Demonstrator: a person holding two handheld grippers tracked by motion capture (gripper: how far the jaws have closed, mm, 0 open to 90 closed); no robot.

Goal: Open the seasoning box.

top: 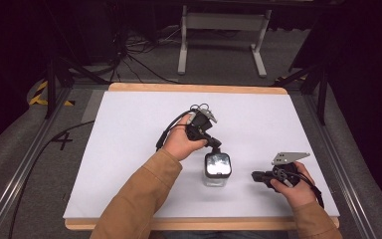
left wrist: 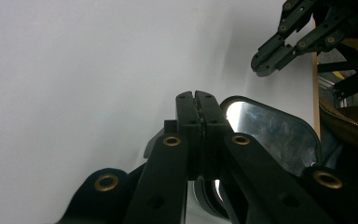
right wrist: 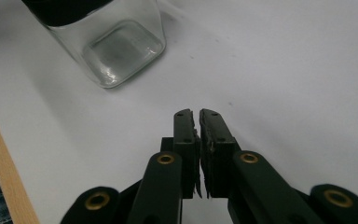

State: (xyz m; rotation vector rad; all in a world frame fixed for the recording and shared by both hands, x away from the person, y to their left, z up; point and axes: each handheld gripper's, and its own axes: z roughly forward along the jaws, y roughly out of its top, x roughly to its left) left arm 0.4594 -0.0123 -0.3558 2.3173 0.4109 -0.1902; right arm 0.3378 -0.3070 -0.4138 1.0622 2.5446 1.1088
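Note:
A square glass jar (top: 217,172) with a black-rimmed, shiny lid (top: 217,164) stands on the white table top (top: 129,149), near its front middle. My left gripper (top: 215,148) reaches down from the upper left, its tips just over the lid's far edge. In the left gripper view, the left gripper (left wrist: 196,95) has its jaws pressed together with nothing seen between them, and the lid (left wrist: 270,133) lies just to their right. My right gripper (top: 254,176) is low over the table, right of the jar, pointing at it. The right gripper (right wrist: 196,113) is shut and empty, with the jar (right wrist: 116,51) ahead.
The table top's wooden front edge (right wrist: 0,163) runs close to my right gripper. A white metal stand (top: 224,35) and cables (top: 139,59) lie on the floor beyond the table. Metal rails (top: 25,164) run along both sides.

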